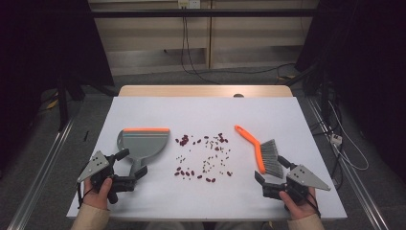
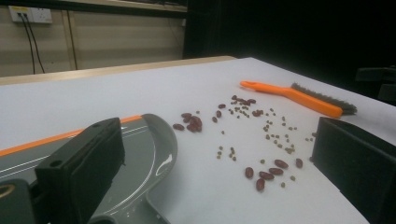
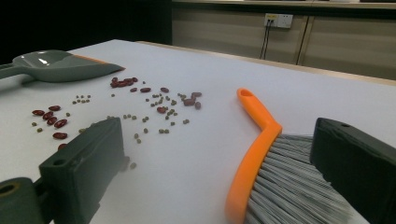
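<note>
High view, left gripper spread beside dustpan, right gripper spread, seemingly straddling brush.

The white tabletop carries a grey dustpan by the left tongs, scattered beans between, and a brush by the right tongs.

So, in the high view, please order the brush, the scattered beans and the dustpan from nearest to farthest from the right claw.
1. Orange-handled brush with grey bristles: just above the right claw, at the table's right.
2. Scattered red and small green beans: mid-table, to its left.
3. Grey plastic dustpan with orange edge: far left, by the left claw.
</note>
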A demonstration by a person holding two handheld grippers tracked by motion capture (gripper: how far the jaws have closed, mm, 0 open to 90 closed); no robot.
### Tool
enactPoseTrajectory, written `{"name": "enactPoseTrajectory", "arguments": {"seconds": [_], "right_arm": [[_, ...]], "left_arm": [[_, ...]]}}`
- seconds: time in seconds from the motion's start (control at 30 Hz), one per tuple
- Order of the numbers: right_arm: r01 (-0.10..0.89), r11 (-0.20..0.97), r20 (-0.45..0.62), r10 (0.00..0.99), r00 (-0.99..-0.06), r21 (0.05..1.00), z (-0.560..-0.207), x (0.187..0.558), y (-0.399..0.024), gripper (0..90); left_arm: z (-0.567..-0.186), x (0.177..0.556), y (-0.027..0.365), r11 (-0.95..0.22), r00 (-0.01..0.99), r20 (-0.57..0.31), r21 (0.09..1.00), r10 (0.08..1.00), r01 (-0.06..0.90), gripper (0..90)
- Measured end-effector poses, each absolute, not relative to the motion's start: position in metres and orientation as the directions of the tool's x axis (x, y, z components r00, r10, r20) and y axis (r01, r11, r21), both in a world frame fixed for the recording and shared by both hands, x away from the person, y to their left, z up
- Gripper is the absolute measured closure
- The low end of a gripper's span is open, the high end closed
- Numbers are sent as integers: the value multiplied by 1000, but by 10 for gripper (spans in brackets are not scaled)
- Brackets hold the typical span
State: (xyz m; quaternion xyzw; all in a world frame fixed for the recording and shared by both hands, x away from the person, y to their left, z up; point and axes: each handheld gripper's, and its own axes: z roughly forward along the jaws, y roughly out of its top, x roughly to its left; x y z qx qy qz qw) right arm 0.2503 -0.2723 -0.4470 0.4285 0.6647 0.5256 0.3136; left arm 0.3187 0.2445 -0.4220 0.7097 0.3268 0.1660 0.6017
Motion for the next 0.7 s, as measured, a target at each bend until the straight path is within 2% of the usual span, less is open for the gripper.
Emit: {"name": "enactPoseTrajectory", "arguments": {"seconds": [0.7], "right_arm": [[260, 99, 26, 898, -440, 961, -440, 261, -268, 24]], "left_arm": [[-422, 319, 248, -73, 733, -146, 964, 665, 257, 22]]}}
